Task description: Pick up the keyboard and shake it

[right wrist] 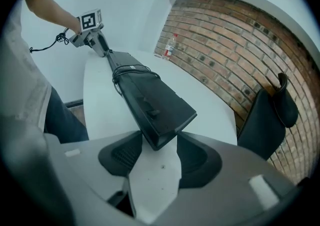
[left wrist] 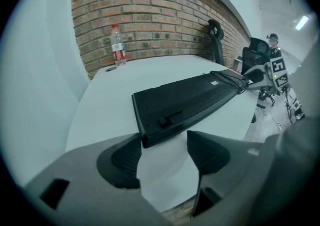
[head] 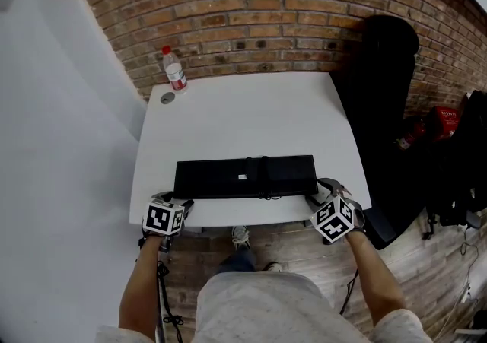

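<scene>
A black keyboard (head: 245, 176) lies bottom side up on the white table (head: 251, 113), close to its front edge, with its cable wound round the middle. My left gripper (head: 185, 203) is at the keyboard's left end. In the left gripper view the keyboard (left wrist: 185, 102) has its near corner just at the tips of my left gripper (left wrist: 162, 147), with white table showing between the pads. My right gripper (head: 316, 198) is at the right end. In the right gripper view the keyboard (right wrist: 150, 102) pokes its corner between the pads of my right gripper (right wrist: 157, 147), with a small gap on the right side.
A plastic water bottle (head: 174, 69) with a red cap stands at the table's far left corner, a small round lid (head: 167, 98) beside it. A black office chair (head: 380, 106) stands against the brick wall to the right. Bags and a red object (head: 445, 117) lie on the floor.
</scene>
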Demonstrator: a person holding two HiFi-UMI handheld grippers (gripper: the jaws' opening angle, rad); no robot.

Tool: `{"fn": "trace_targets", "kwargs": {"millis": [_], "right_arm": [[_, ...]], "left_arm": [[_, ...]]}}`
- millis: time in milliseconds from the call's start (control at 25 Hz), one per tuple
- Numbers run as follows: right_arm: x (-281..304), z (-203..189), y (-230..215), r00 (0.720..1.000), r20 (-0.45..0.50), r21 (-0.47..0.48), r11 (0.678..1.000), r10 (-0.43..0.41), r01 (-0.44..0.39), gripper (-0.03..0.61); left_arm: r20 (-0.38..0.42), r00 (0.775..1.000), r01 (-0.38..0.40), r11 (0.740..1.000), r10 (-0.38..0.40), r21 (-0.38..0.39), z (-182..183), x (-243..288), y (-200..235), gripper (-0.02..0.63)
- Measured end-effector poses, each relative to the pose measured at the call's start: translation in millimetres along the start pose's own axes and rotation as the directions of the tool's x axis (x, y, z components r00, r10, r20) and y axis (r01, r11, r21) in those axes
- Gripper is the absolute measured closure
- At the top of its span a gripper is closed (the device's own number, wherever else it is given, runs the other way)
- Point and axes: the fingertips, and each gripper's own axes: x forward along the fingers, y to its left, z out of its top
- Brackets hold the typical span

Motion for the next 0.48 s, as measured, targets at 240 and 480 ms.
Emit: {"fn": "trace_targets", "kwargs": {"millis": [240, 480], "right_arm": [[-10, 0, 1, 0.999, 0.032, 0.079, 0.997, 0.01, -0.013, 0.37], [-21, 14, -1, 0.993, 0.115, 0.203, 0.979, -0.003, -0.02, 0.403]], "left_arm": [[0.022, 1.0, -0.012, 1.0, 0.012, -0.027, -1, -4, -3, 0.319], [0.073, 0.997, -0.028, 0.998, 0.032, -0.062, 4, -13, -13, 0.321]]}}
